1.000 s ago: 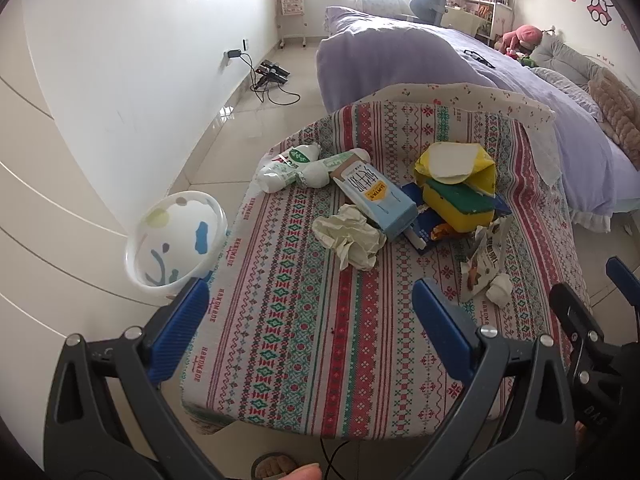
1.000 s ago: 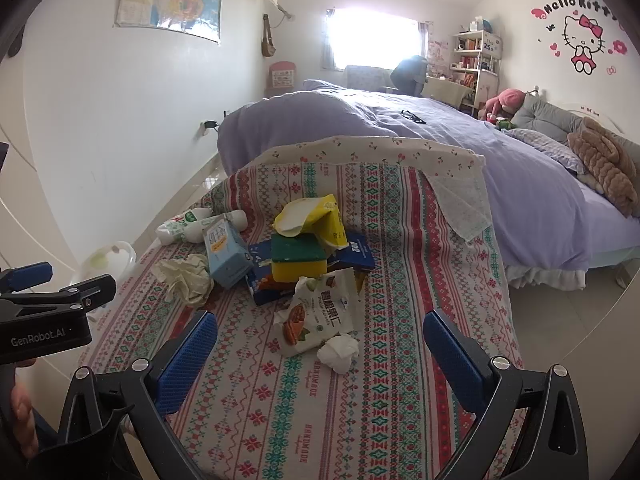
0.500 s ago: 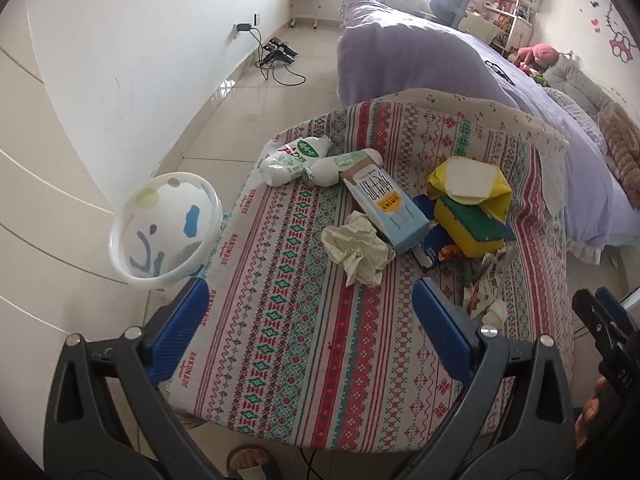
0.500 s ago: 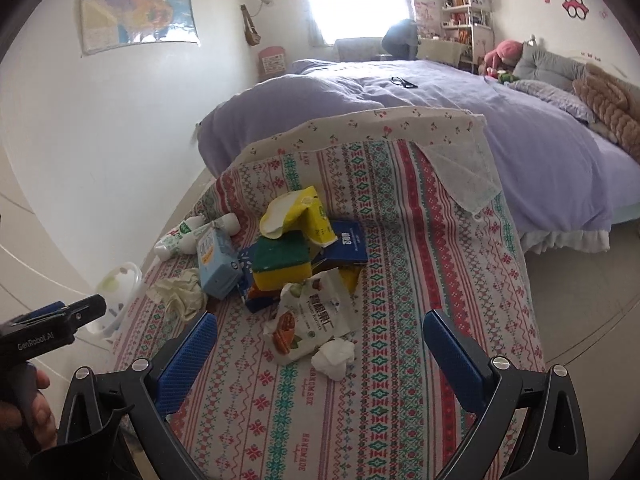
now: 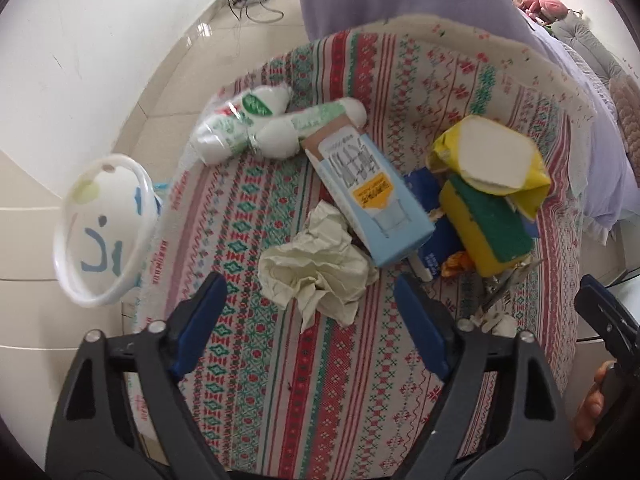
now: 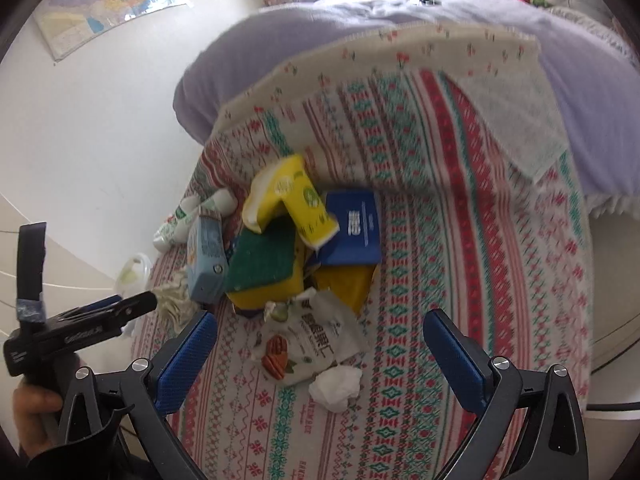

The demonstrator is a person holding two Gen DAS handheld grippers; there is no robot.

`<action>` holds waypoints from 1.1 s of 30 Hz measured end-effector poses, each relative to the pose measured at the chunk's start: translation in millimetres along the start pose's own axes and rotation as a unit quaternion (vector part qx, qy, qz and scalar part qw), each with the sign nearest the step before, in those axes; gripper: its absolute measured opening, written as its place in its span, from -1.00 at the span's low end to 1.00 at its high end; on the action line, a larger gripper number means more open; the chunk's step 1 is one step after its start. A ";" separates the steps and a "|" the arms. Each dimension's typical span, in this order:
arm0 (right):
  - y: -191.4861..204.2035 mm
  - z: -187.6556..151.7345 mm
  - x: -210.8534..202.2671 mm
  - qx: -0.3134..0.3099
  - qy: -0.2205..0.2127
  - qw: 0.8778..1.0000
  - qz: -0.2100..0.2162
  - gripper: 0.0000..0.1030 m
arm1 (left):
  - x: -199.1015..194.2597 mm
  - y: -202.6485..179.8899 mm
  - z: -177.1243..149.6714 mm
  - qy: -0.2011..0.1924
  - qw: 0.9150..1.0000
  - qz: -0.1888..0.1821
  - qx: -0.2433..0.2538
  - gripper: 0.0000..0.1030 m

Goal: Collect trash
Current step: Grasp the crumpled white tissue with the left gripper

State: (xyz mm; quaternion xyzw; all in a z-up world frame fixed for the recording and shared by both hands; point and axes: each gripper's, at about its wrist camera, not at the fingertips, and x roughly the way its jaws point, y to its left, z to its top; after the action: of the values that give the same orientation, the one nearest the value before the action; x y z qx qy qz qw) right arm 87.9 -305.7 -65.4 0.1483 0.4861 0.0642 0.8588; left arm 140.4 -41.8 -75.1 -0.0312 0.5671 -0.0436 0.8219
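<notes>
Above crumpled paper (image 5: 316, 276): left hand-held gripper (image 5: 310, 322), fingers apart.

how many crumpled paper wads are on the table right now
2. A cream wad lies between the left tool fingers, beside the blue carton. A white wad lies by the snack bag. Others may hide under the pile.

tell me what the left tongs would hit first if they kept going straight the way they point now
Most likely the crumpled cream paper wad: it lies straight ahead between the open fingers of the left tongs, in front of the light blue carton. Depth is hard to judge through the fisheye.
</notes>
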 end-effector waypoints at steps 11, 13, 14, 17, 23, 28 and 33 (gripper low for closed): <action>0.4 -3.9 43.8 -0.008 0.055 0.998 -0.002 1.00 | 15.3 8.3 -0.5 0.020 0.998 -0.061 -0.026 -0.53; 6.3 -4.4 51.5 -0.019 0.064 0.998 -0.007 1.00 | 19.3 10.3 0.7 0.026 0.996 -0.077 -0.035 -0.75; 9.5 -4.4 54.8 -0.026 0.066 0.997 -0.009 1.00 | 21.3 12.4 3.4 0.026 0.996 -0.081 -0.039 -0.77; 15.6 -2.8 60.3 -0.035 0.064 0.997 -0.011 1.00 | 16.3 17.1 3.9 0.021 0.994 -0.096 -0.043 -0.90; 30.2 -2.1 79.2 -0.036 0.060 0.997 -0.014 1.00 | -0.4 20.6 -5.0 0.000 0.992 -0.121 -0.044 -0.91; 46.6 -0.1 92.2 -0.052 0.062 0.996 -0.028 0.84 | -2.2 28.1 -4.1 -0.004 0.990 -0.131 -0.056 -0.92; 58.8 -1.1 110.8 -0.062 0.070 0.995 -0.042 0.23 | -11.3 33.9 -4.9 -0.016 0.988 -0.143 -0.061 -0.93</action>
State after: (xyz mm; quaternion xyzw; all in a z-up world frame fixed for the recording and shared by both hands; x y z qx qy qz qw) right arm 146.4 -221.6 -137.6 0.0695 0.5461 0.0688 0.8320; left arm 133.0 -7.0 -69.7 -0.1630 0.5448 -0.1258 0.8129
